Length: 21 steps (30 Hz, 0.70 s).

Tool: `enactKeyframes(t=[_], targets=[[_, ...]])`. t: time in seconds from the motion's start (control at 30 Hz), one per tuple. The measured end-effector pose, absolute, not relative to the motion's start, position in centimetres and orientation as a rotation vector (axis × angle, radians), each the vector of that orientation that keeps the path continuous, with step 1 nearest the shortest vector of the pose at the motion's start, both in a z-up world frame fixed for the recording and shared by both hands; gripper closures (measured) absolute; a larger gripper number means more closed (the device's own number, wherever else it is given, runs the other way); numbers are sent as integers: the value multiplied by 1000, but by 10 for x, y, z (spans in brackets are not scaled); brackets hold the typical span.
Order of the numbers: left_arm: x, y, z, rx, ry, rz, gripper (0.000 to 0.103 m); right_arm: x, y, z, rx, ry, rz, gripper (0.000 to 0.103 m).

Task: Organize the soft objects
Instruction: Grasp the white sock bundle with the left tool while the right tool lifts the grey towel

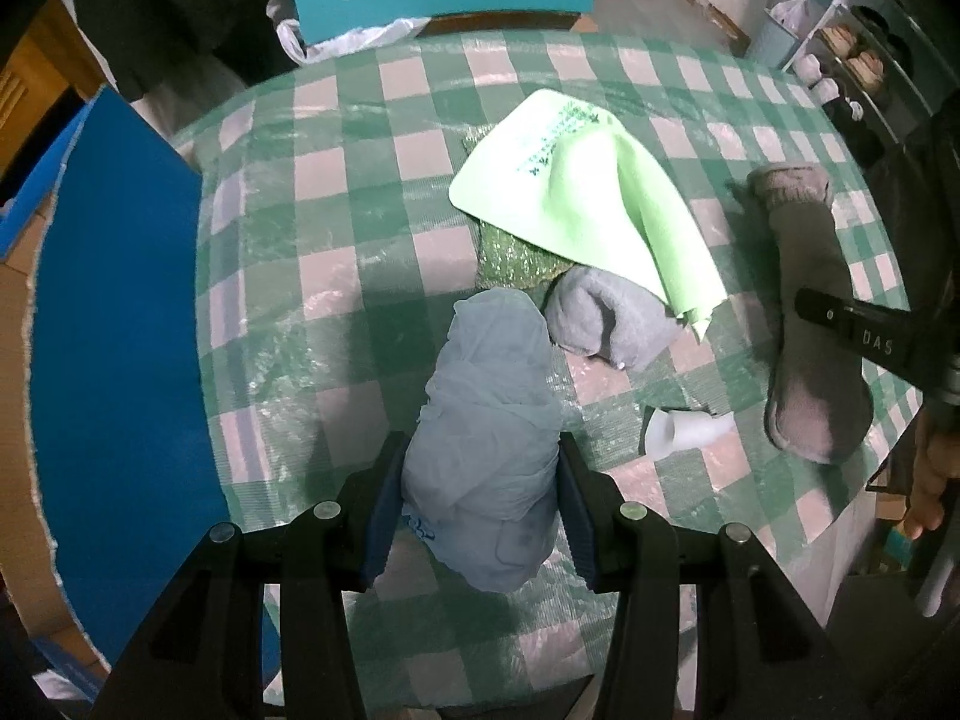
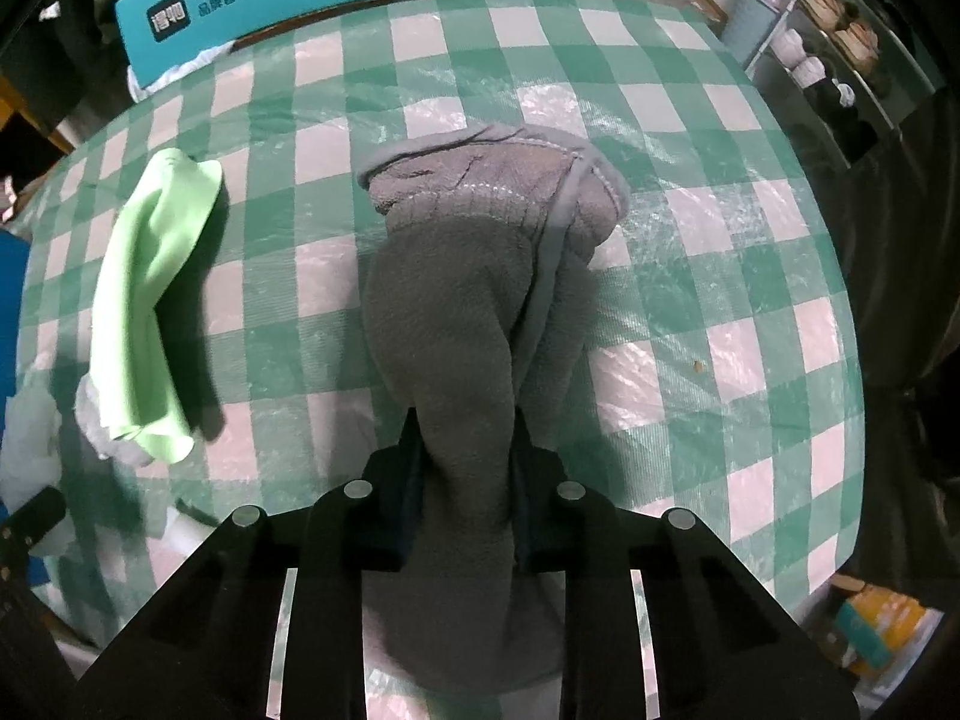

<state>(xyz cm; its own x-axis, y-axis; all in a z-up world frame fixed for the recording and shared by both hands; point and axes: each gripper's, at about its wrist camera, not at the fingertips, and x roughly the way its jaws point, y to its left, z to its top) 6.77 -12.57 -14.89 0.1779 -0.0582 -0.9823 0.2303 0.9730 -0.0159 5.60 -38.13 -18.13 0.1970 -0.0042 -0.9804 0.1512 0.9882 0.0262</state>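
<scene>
I see a table point(image 1: 372, 138) under a green-and-white checked cloth with clear plastic over it. A light green cloth point(image 1: 576, 180) lies at its centre, over a glittery green pad point(image 1: 510, 258); a rolled grey sock point(image 1: 606, 318) touches it at five o'clock. A small white piece point(image 1: 678, 429) lies further toward five o'clock.

The green sponge point(image 1: 516, 258) is mostly covered by the lime cloth point(image 1: 576, 192), which also overlaps the rolled grey sock point(image 1: 606, 318). The long sock point(image 2: 474, 324) is cut off by the frame's bottom edge behind the right gripper point(image 2: 465, 480). The shelf items point(image 1: 852, 54) are too small to be identified.
</scene>
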Motion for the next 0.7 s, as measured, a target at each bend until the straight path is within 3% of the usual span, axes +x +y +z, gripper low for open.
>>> enactKeyframes(t=[0.7], targets=[[37,-126,-112,182,1279,-191,55,36,-353,-112,62,1247,-15,82]])
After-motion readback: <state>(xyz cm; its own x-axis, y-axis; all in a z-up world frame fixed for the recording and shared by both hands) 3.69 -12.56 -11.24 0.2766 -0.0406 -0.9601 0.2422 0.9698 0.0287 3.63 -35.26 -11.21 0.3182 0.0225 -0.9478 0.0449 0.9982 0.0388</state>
